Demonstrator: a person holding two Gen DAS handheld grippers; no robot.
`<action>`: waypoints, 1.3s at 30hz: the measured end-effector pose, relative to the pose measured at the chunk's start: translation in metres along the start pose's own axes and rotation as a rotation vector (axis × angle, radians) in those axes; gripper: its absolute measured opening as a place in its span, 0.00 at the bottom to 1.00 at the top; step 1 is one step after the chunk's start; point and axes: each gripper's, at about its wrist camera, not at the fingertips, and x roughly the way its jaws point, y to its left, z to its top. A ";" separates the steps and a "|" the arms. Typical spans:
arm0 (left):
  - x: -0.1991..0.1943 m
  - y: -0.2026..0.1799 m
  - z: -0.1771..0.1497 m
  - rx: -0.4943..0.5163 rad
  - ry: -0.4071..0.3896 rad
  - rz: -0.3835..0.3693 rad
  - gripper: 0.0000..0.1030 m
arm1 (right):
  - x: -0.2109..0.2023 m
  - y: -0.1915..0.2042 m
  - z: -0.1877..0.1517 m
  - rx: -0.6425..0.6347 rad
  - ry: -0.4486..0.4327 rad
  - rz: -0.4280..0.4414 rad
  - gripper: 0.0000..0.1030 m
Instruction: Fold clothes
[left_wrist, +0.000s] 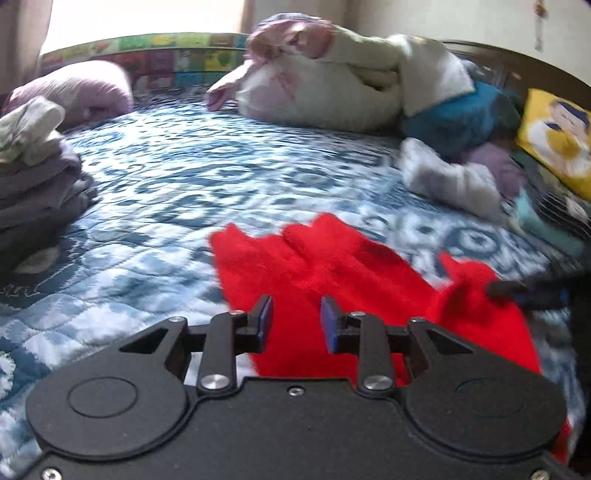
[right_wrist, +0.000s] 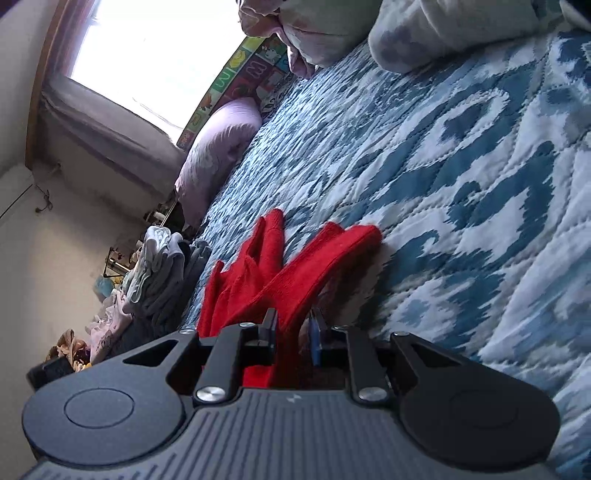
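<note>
A red knitted garment (left_wrist: 332, 273) lies crumpled on the blue and white quilt (left_wrist: 184, 177). My left gripper (left_wrist: 297, 317) is open, hovering just above the garment's near edge, holding nothing. My right gripper (right_wrist: 293, 328) is rolled sideways and shut on a fold of the red garment (right_wrist: 295, 273), lifting it off the quilt (right_wrist: 461, 184). The right gripper's fingers (left_wrist: 517, 290) show at the right edge of the left wrist view, pinching the red cloth.
A stack of folded grey and white clothes (left_wrist: 33, 173) sits at the left. A heap of unfolded laundry (left_wrist: 369, 92) lies at the far right, with a yellow cushion (left_wrist: 557, 140). A lilac pillow (left_wrist: 81, 92) lies far left, by a colourful headboard (left_wrist: 166, 55).
</note>
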 end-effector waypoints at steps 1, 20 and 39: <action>0.006 0.004 0.002 -0.006 0.001 0.014 0.26 | 0.000 -0.001 0.000 0.004 0.000 0.005 0.20; 0.051 -0.001 0.031 0.061 0.073 0.096 0.25 | 0.008 -0.007 0.003 0.038 0.000 0.025 0.19; -0.139 -0.129 -0.122 0.278 0.046 -0.064 0.44 | 0.000 -0.004 0.004 0.061 -0.130 0.000 0.06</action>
